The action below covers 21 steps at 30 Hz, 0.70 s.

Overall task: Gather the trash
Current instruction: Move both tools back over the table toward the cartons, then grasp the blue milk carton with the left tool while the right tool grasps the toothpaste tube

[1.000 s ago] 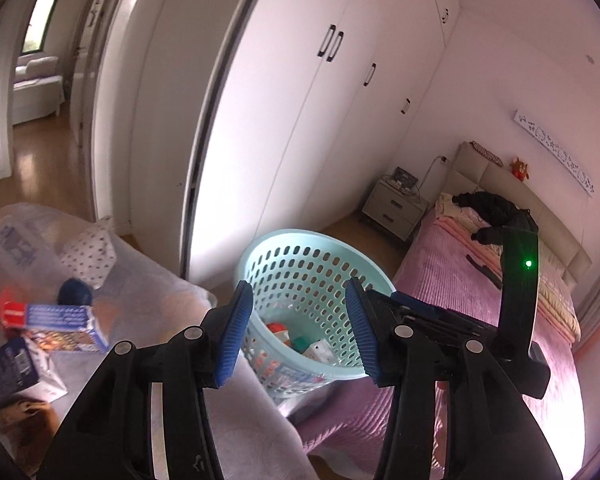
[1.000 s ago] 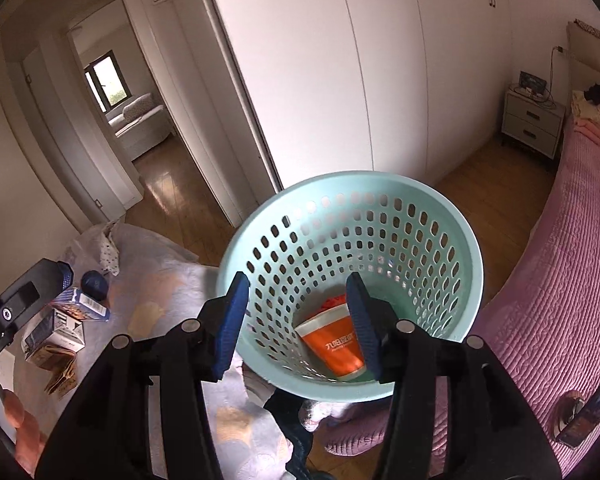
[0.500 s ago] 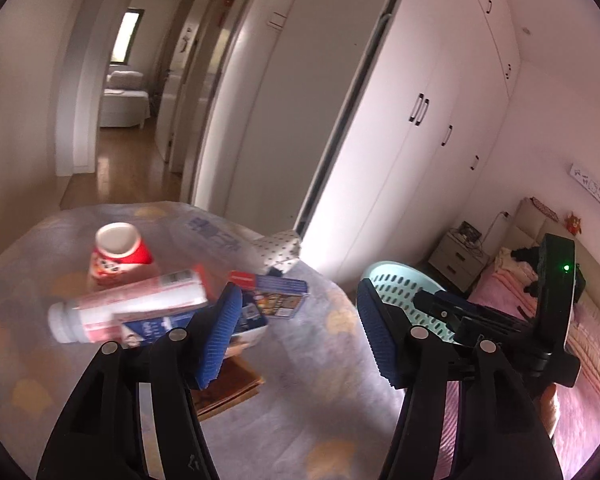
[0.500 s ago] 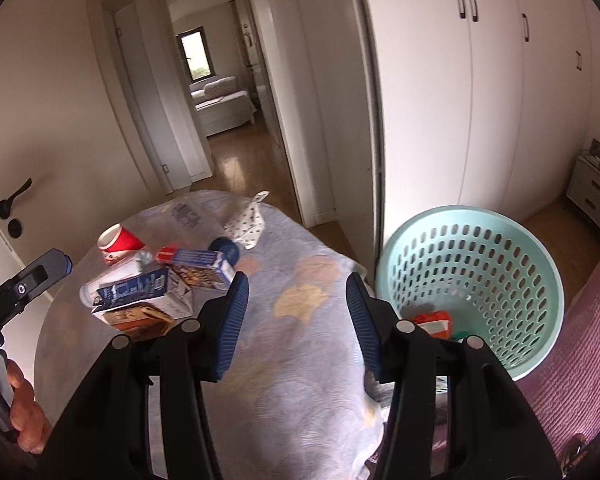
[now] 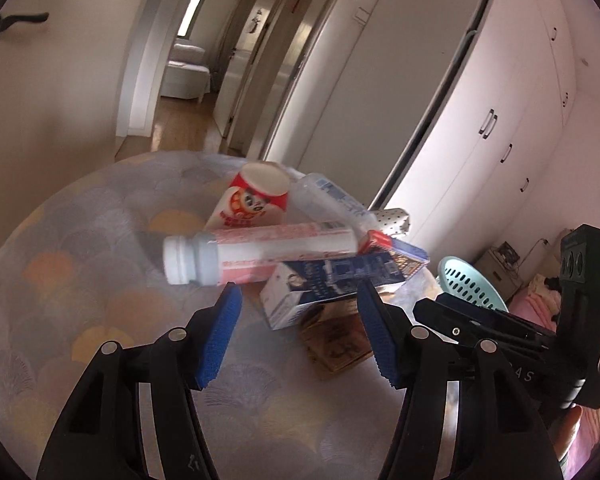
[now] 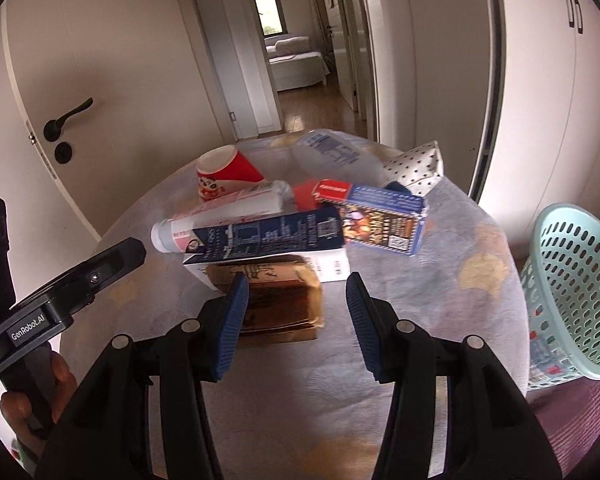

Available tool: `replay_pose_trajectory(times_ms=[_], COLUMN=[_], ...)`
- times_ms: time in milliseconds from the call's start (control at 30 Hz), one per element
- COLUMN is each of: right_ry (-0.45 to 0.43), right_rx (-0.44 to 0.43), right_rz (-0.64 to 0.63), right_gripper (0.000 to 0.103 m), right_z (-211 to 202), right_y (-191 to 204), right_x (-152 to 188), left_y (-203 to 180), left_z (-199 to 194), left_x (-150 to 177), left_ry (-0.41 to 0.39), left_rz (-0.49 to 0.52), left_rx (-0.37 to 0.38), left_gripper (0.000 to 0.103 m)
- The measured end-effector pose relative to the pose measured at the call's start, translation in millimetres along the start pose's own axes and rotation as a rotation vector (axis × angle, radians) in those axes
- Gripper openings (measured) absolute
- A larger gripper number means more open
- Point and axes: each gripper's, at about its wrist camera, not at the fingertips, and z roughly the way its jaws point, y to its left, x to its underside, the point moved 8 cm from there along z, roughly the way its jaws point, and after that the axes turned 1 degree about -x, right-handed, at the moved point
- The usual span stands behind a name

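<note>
The round desk (image 6: 440,320), covered in a pale cloth with a fan pattern, fills the middle and lower part of both views. At the right edge of the right wrist view a mint-green perforated basket (image 6: 572,292) stands beside the desk, a few bits of packaging showing through its holes; in the left wrist view only its rim (image 5: 466,284) peeks out at centre right.

The trash lies heaped in the centre of the frame. A dark blue and white carton (image 6: 268,240) lies on its side on a brown paper packet (image 6: 276,300). A white bottle with pink print (image 5: 268,252) lies across the carton. Behind it sit a red and white paper cup (image 6: 224,176), a clear crumpled plastic bottle (image 6: 336,152), a blue and red box (image 6: 380,220) and a white dotted wrapper (image 6: 416,168).

The left claw (image 5: 298,334) hangs above the desk in the lower middle of its view, its blue pads spread fairly wide with nothing between them. The right claw (image 6: 294,324) hovers over the brown packet, jaws apart at a middling width, gripping nothing.
</note>
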Motion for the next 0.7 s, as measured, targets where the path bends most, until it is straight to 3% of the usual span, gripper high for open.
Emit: replay_pose_trajectory(times_ms=[267,333,433,633,700], right_ry=[0.072,0.1,0.118,0.136,0.131], right_rx=[-0.021,-0.018,0.032,0.139,0.176], right_rz=[-0.006,-0.004,-0.023,-0.026,-0.031], right_gripper=[0.048,0.056,0.063,0.063,0.057], right_z=[37,46,57,63,60], right_y=[32,36,37,23,15], right_x=[8,14,21,31,31], left_y=[32,40,48,30,19], left_z=[2,0,1,17,25], left_x=[4,5,6,12,12], left_ry=[0.005,0.003,0.015,0.092,0.125], left_rz=[-0.056,-0.072,-0.089,-0.086,-0.065], left_rx=[-0.028,-0.029,-0.023,0.058,0.075], left_gripper=[0.058,0.058,0.058,0.058,0.058])
